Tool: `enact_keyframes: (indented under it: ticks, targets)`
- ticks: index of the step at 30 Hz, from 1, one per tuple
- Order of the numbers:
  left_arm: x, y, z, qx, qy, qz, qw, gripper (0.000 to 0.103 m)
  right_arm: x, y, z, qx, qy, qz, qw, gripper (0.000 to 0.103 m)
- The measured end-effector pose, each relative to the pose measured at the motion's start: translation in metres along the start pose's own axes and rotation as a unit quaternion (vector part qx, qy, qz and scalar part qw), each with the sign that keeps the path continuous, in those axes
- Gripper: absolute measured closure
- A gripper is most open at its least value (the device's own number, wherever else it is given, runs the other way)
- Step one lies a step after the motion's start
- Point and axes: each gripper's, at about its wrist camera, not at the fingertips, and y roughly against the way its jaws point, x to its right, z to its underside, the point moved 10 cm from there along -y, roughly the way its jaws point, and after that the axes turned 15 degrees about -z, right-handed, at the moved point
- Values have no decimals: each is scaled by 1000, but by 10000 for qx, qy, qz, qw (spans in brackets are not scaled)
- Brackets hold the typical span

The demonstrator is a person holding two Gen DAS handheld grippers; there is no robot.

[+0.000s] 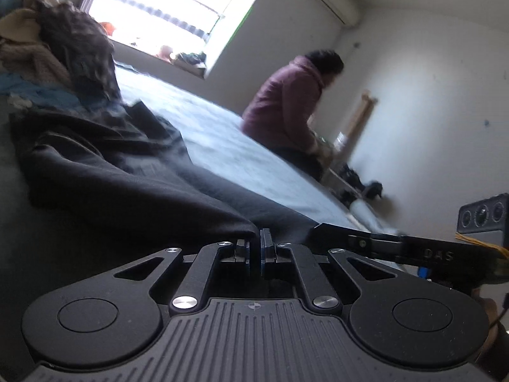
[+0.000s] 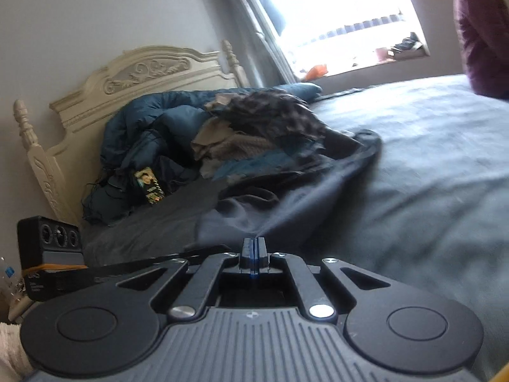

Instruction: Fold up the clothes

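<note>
A dark navy garment (image 1: 127,178) lies rumpled on the grey-blue bed cover (image 1: 222,133). One edge of it runs down to a point at my left gripper (image 1: 254,245), whose jaws are shut on the fabric. In the right wrist view the same garment (image 2: 302,191) stretches from the clothes pile down to my right gripper (image 2: 253,248), which is also shut, pinching a narrow tip of the cloth. The two grippers are held close side by side, low over the bed. Both views are blurred by motion.
A pile of clothes (image 2: 254,121) with a teal quilt, beige knits and a dark plaid piece sits against the cream headboard (image 2: 143,76). A person in a maroon jacket (image 1: 286,105) sits at the bed's far edge. A bright window (image 2: 343,16) lies beyond.
</note>
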Motion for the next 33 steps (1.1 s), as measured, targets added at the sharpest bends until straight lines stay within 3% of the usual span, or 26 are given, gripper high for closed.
enact_keyframes:
  ticks: [4, 6, 8, 9, 10, 14, 16, 17, 19, 22, 25, 29, 31, 32, 33]
  targets:
    - [-5, -19, 29, -191, -464, -194, 9986, 96, 28, 3, 34, -335, 44, 578, 9978, 101]
    - [-16, -28, 38, -321, -591, -317, 9972, 88, 47, -1, 51, -626, -25, 838, 9945, 98]
    - [-25, -28, 39, -369, -532, -356, 9973, 73, 62, -1, 62, -849, -87, 1109, 9902, 89]
    - [-30, -22, 38, -322, -503, -379, 9975, 70, 68, 0, 66, -956, -114, 1228, 9877, 76]
    - [-36, -16, 37, -275, -473, -402, 9977, 64, 74, 3, 70, -1022, -115, 1338, 9857, 72]
    - [-66, 16, 21, 89, -290, -556, 9980, 43, 74, 18, 39, -688, 411, 1676, 9826, 60]
    - [-87, 32, 11, 398, -210, -869, 9952, 36, 61, 10, 18, -539, 839, 1683, 9807, 52]
    - [-101, 36, 2, 520, -161, -1072, 9927, 35, 52, 1, 9, -488, 1063, 1606, 9801, 42]
    - [-130, 39, -14, 677, 15, -1480, 9867, 35, 31, -26, -3, -464, 1455, 1278, 9800, 34]
    - [-181, 34, -33, 670, 433, -1997, 9766, 35, -5, -85, -6, -645, 1985, 724, 9753, 30]
    - [-235, 21, -47, 564, 644, -2618, 9613, 35, -38, -150, 0, -939, 2482, 266, 9638, 27]
    - [-283, -5, -63, 325, 787, -2829, 9554, 35, -52, -232, 8, -1387, 2618, 157, 9550, 26]
    - [-299, -21, -71, 276, 815, -2826, 9554, 35, -50, -267, 16, -1731, 2657, 303, 9479, 26]
    - [-305, -27, -74, 219, 822, -2819, 9557, 35, -45, -279, 21, -1897, 2689, 448, 9432, 28]
    - [-308, -36, -77, 148, 827, -2782, 9569, 35, -39, -287, 26, -2041, 2695, 514, 9397, 38]
